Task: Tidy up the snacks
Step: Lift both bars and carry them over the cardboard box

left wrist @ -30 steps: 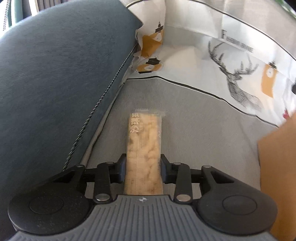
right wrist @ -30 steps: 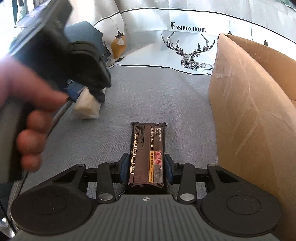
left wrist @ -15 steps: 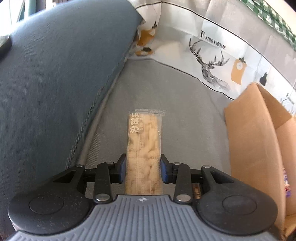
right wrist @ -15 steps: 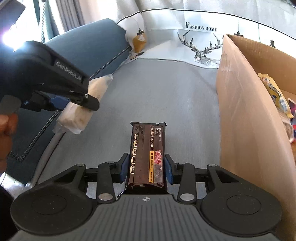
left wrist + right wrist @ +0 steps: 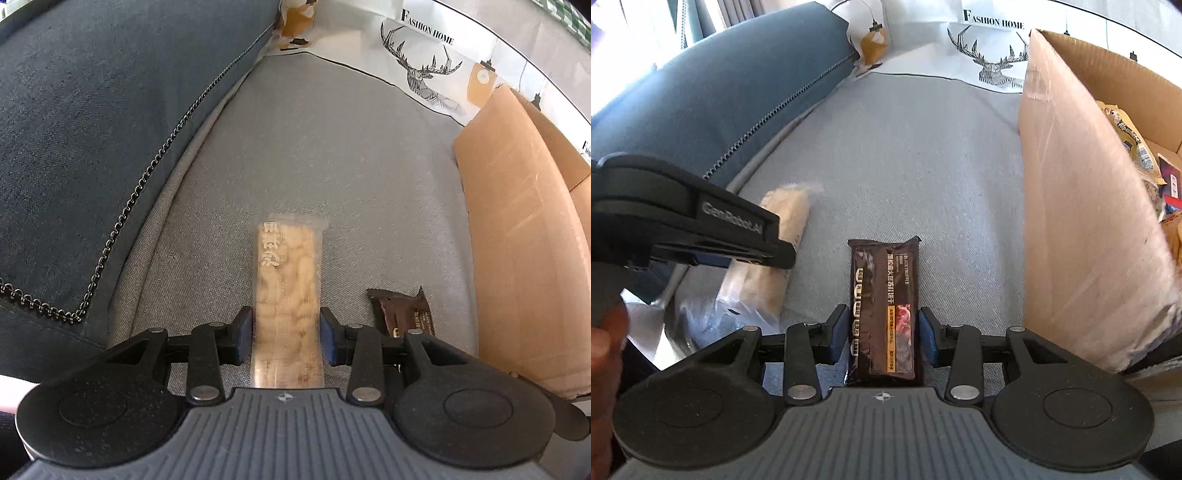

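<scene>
Both loaded: left gripper (image 5: 287, 339) clamped on pale bar (image 5: 287, 291), right gripper (image 5: 882, 339) clamped on dark bar (image 5: 884, 310). Each held near the back end, lengthwise along the fingers, probably so the free end can lead into the box (image 5: 1082, 206). Carried side by side above grey seat (image 5: 905, 155), blue cushion (image 5: 731, 92) to the left, box close on the right. Inside, other packets (image 5: 1126, 136) already lying, so likely the drop spot. Neither bar over the rim yet.

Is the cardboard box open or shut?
Open. In the right wrist view the cardboard box has its flap raised, and snack packets lie visible inside it.
</scene>
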Action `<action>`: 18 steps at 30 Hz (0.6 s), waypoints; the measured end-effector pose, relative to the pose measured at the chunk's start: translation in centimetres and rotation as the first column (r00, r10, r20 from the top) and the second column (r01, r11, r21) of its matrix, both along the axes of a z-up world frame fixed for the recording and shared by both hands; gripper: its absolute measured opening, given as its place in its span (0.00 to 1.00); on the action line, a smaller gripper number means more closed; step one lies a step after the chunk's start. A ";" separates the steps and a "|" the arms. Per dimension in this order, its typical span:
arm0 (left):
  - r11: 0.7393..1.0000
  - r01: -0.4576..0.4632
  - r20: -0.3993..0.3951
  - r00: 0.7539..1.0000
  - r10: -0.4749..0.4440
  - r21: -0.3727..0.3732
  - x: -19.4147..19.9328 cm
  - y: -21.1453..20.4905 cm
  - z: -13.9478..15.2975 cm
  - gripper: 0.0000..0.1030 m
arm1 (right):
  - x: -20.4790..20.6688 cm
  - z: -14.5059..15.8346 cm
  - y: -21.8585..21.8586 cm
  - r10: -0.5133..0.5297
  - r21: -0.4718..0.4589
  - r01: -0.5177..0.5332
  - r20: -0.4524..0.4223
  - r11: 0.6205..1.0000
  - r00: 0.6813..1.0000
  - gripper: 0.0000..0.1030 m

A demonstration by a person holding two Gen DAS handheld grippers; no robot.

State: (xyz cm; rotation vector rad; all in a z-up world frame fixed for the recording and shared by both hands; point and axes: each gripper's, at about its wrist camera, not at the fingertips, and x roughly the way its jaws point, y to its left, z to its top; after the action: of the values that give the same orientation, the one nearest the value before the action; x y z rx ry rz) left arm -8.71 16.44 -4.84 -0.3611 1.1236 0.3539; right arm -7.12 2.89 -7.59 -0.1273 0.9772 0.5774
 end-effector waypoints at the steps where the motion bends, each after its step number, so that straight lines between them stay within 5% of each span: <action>1: 1.000 0.004 -0.002 1.000 -0.004 0.005 0.0 -0.2 0.0 0.42 | 0.1 -0.1 0.1 0.001 -0.001 -0.001 0.001 1.000 1.000 0.43; 13: 0.991 0.075 -0.009 0.997 -0.075 0.111 0.8 -1.9 -0.8 0.38 | -0.6 0.2 0.4 0.037 -0.016 -0.036 0.078 0.999 0.996 0.40; 18: 0.988 0.082 0.165 0.981 -0.103 0.131 -1.3 -2.8 2.3 0.38 | -2.3 2.9 -0.4 0.035 0.026 -0.041 0.209 0.999 0.977 0.40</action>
State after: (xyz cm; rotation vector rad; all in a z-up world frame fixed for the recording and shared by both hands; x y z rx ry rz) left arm -9.97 13.65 -2.56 -0.2247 0.9413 0.3021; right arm -9.42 2.49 -4.72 -0.1768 0.7631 0.6007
